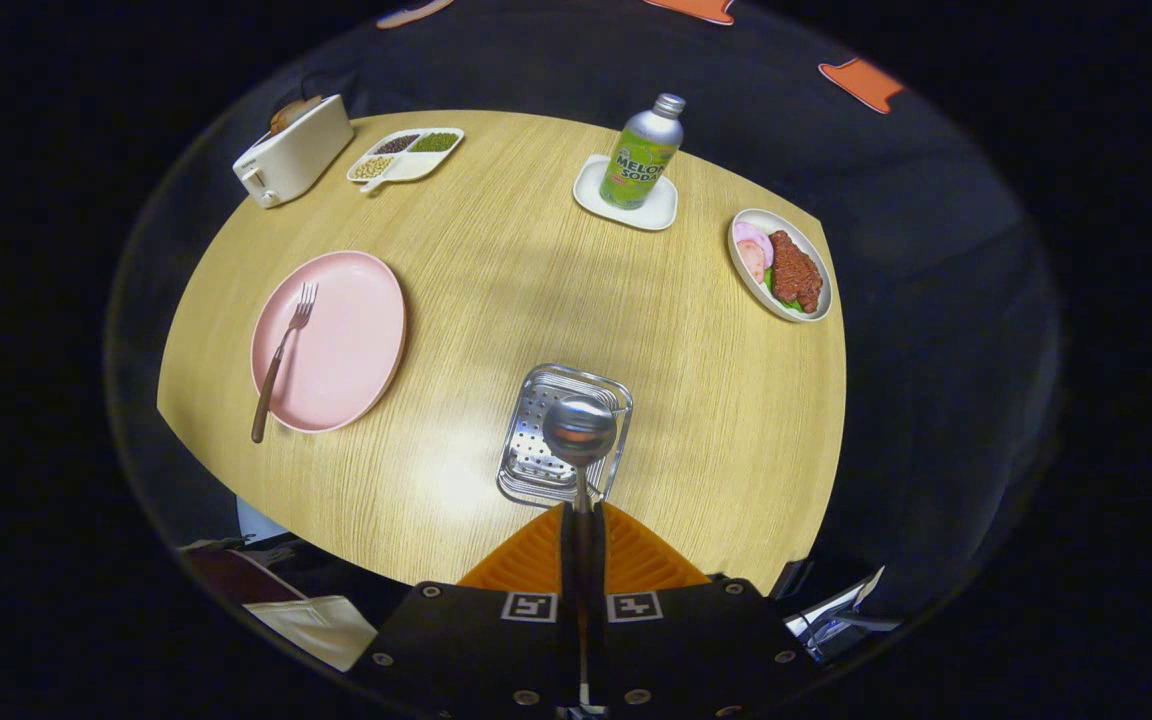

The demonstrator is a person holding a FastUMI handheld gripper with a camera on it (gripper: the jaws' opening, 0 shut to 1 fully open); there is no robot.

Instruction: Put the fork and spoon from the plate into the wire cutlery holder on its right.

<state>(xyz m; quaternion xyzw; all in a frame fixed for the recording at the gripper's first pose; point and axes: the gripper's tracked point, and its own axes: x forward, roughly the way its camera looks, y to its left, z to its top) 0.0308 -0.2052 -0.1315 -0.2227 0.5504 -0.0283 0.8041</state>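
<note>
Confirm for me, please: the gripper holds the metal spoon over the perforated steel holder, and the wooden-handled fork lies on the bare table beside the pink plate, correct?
Not quite. The gripper does hold the metal spoon over the perforated steel holder, but the gripper view shows the wooden-handled fork lying on the pink plate, its handle overhanging the rim.

Spoon (579, 432) above holder (536, 465), fork (281, 358) on plate (346, 350)

The spoon (579, 432) shows its bowl alone, the handle hidden between the closed fingers of the claw (582, 520), and that bowl covers part of the wire cutlery holder (536, 455) beyond. The near edge of the tabletop (496, 300) lies concealed behind the claw.
</note>
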